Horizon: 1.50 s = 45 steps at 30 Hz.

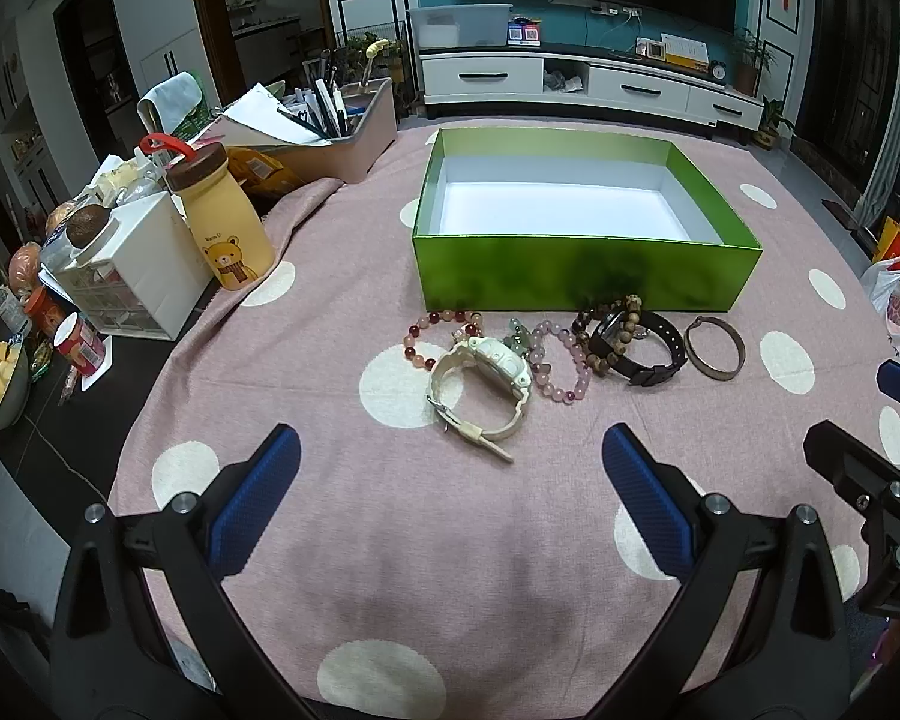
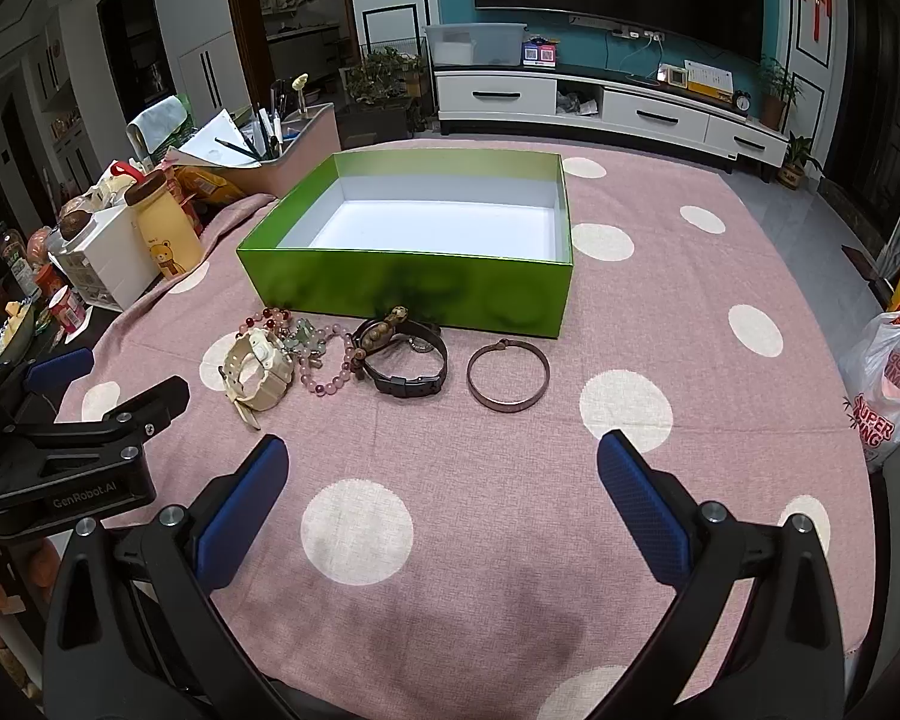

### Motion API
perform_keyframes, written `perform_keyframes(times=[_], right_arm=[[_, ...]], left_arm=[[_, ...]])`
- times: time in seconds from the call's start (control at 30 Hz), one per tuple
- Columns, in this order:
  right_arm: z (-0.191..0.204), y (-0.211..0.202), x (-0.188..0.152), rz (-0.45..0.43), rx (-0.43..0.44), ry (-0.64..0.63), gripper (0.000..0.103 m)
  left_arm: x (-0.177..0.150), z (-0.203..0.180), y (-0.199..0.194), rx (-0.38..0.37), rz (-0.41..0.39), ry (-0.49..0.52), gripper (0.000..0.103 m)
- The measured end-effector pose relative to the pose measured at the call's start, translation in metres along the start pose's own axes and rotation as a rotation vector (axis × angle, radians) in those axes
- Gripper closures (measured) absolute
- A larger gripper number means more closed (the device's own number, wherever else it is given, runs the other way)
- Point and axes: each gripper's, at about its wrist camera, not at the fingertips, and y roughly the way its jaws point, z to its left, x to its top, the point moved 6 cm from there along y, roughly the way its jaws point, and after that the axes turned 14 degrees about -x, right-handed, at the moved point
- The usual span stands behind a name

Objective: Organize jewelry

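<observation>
Nearest the cameras, the left gripper [image 1: 450, 498] and the right gripper [image 2: 441, 501] both hang above the dotted pink tablecloth [image 2: 510, 540] with their blue-padded jaws spread wide and nothing between them, side by side and pointed at the jewelry, which reads as a ready stance before a first pick; just beyond the fingertips the pieces lie in a row on the cloth, presumably laid out so each can be reached singly: a cream watch [image 1: 480, 387] at the left, touching a red-and-pink bead bracelet [image 1: 429, 330] and a pale pink bead bracelet [image 1: 561, 360], then a black watch [image 1: 645, 351] with a brown wooden bead bracelet [image 1: 609, 330] draped over it, and a thin brown bangle [image 2: 508, 374] lying apart at the right, closest to the right gripper; directly behind the row stands an open green box [image 1: 582, 273], its white inside bare, likely the destination; farther left, off the cloth, a bear-printed bottle [image 1: 228, 228] and small drawers [image 1: 132, 264] crowd the table edge.
</observation>
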Motion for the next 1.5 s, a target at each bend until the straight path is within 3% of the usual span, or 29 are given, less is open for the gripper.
perform_keyframes(times=[0.43, 0.63, 1.03, 1.2, 1.5], right_arm=[[0.000, 0.000, 0.001, -0.005, 0.004, 0.006, 0.001], [0.001, 0.003, 0.001, -0.039, 0.076, 0.014, 0.001], [-0.006, 0.047, -0.020, -0.003, 0.130, 0.023, 0.002], [-0.009, 0.063, -0.027, 0.019, 0.136, 0.016, 0.013], [-0.005, 0.089, -0.019, 0.023, 0.144, -0.044, 0.031]], left_arm=[[-0.009, -0.003, 0.006, -0.019, 0.003, -0.006, 0.002], [-0.016, 0.010, 0.012, -0.112, -0.012, -0.072, 0.002], [-0.038, 0.060, 0.039, -0.126, 0.016, -0.224, 0.002], [-0.034, 0.061, 0.053, -0.159, 0.032, -0.277, 0.003], [-0.016, 0.056, 0.085, -0.173, 0.066, -0.300, 0.028]])
